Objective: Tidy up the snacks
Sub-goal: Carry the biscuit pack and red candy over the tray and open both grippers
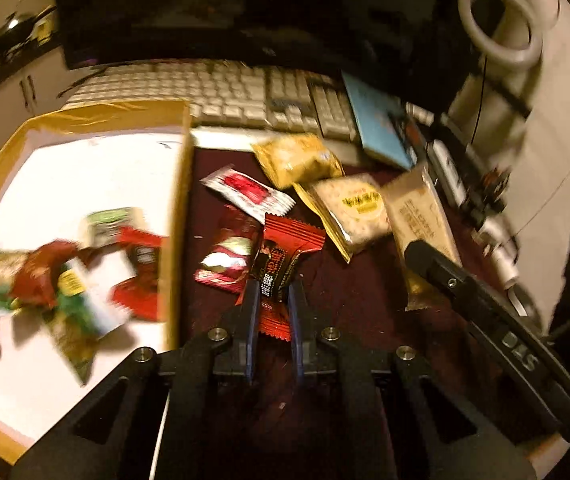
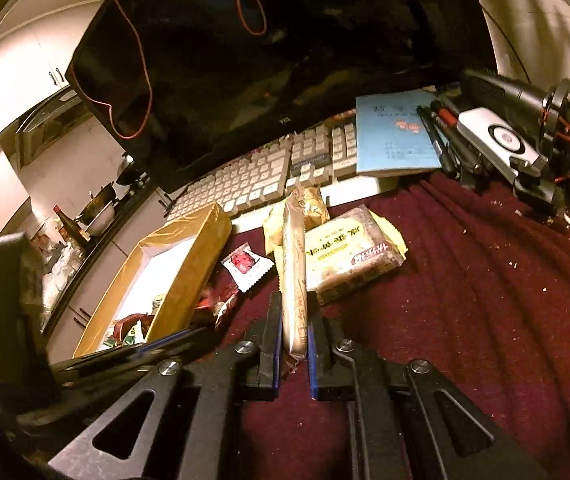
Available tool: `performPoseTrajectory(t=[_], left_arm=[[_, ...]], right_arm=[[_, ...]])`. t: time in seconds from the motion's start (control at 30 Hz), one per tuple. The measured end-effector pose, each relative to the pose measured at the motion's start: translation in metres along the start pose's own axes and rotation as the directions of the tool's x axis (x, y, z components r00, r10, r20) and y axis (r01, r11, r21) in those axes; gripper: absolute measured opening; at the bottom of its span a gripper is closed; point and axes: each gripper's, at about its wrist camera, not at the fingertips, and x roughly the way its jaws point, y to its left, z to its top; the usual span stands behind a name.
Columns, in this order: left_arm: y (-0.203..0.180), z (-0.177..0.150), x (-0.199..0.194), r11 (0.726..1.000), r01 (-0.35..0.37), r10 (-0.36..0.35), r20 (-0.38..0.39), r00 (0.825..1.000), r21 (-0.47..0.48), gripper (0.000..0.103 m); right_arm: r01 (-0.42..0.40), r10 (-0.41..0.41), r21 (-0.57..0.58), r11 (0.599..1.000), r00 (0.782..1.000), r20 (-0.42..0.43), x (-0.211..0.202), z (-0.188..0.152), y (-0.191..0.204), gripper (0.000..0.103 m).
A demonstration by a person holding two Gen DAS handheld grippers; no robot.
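My left gripper (image 1: 273, 286) is shut on a red-orange candy wrapper (image 1: 285, 256) above the maroon cloth. Left of it stands a gold-edged box (image 1: 177, 208) with a white inside, holding several snack packets (image 1: 65, 280). My right gripper (image 2: 293, 312) is shut on a long beige snack bar (image 2: 295, 264), held on edge; the same bar (image 1: 421, 212) shows at the right of the left wrist view. Loose on the cloth lie a white and red sachet (image 1: 249, 192), a shiny red wrapper (image 1: 225, 260), a yellow packet (image 1: 297, 158) and a cream biscuit pack (image 2: 349, 252).
A cream keyboard (image 1: 221, 92) and a dark monitor (image 2: 285, 60) stand behind the snacks. A blue booklet (image 2: 397, 136) rests on the keyboard's right end, with pens (image 2: 441, 136) and camera gear (image 2: 525, 140) beyond. The box (image 2: 173, 272) sits at the desk's left edge.
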Motion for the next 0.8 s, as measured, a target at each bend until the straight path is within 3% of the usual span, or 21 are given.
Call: performPoseTrajectory(t=[0.17,0.37,0.47,0.63,0.77,0.8], left_arm=[[0.040,-0.003,-0.038,0.994,0.041,-0.031,0.100,0.995,-0.105,0.009],[0.085,-0.002,-0.084,0.976,0.087,-0.042,0.216,0.975,-0.201,0.007],[0.099,-0.005,-0.095,0.966,0.129,-0.074,0.239,0.968,-0.223,0.006],[0.121,-0.012,-0.102,0.963,0.072,-0.006,0.245,0.969,-0.260,0.006],[0.131,-0.016,-0.094,0.955,-0.088,0.153,0.219,0.964,-0.282,0.006],[0.135,-0.017,-0.092,0.951,-0.101,0.166,0.210,0.963,-0.292,0.006]], right_arm=[[-0.053,0.056,-0.067,0.996,0.998,0.041,-0.015,0.003,0.032,0.009],[-0.206,0.205,-0.192,0.960,0.978,-0.027,-0.005,0.008,0.110,0.009],[-0.231,0.225,-0.216,0.949,0.973,-0.052,0.005,0.008,0.133,0.009],[-0.261,0.237,-0.226,0.939,0.963,-0.126,0.031,-0.001,0.160,0.009],[-0.264,0.228,-0.221,0.939,0.958,-0.176,0.050,-0.010,0.171,0.009],[-0.268,0.228,-0.217,0.939,0.954,-0.195,0.056,-0.013,0.173,0.009]])
